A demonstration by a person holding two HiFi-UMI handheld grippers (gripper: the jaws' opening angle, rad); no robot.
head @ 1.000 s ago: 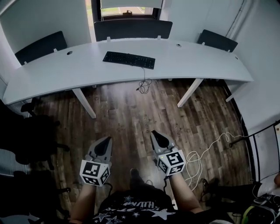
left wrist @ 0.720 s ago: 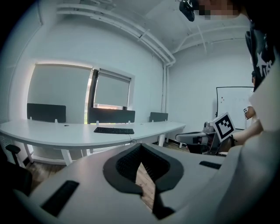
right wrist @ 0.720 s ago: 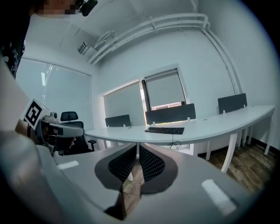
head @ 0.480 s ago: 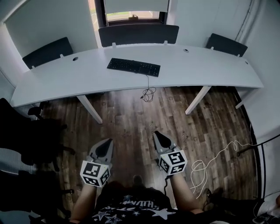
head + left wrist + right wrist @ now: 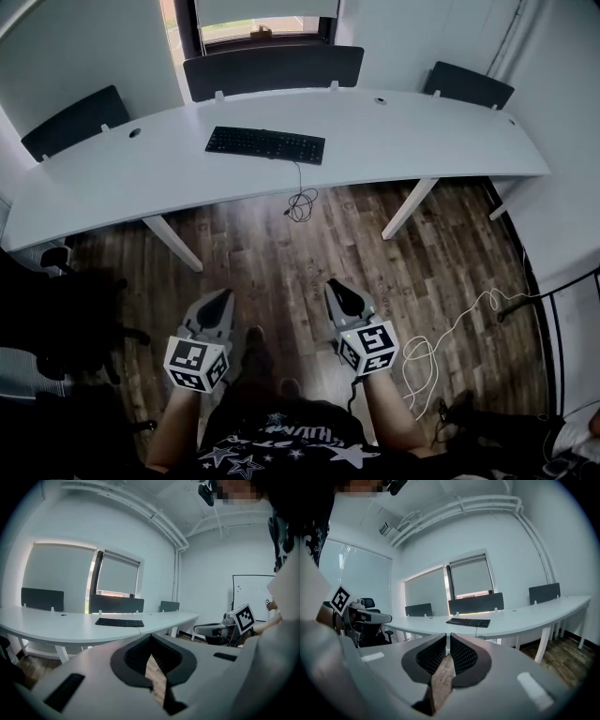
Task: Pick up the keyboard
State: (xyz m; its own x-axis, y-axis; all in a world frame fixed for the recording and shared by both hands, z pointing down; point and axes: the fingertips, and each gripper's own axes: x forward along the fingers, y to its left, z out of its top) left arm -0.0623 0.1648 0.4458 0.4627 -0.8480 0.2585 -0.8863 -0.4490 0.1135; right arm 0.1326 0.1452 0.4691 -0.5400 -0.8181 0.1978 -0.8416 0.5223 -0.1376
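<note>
A black keyboard (image 5: pixel 265 144) lies flat on the long curved white desk (image 5: pixel 422 141), a little left of its middle; its cable (image 5: pixel 300 201) hangs over the front edge in a loop. The same keyboard (image 5: pixel 120 622) shows far off in the left gripper view, and the keyboard (image 5: pixel 468 622) likewise in the right gripper view. My left gripper (image 5: pixel 221 298) and right gripper (image 5: pixel 335 288) are held low over the wooden floor, well short of the desk, both shut with nothing between the jaws.
Dark chairs (image 5: pixel 273 66) stand behind the desk under a window. A black office chair (image 5: pixel 66 300) is at the left. A white cable (image 5: pixel 441 337) trails on the wooden floor at the right. Desk legs (image 5: pixel 406 208) slant down in front.
The desk and keyboard have shifted in the head view as I moved, and they sit slightly nearer now. Both grippers stay shut and keep their place before me.
</note>
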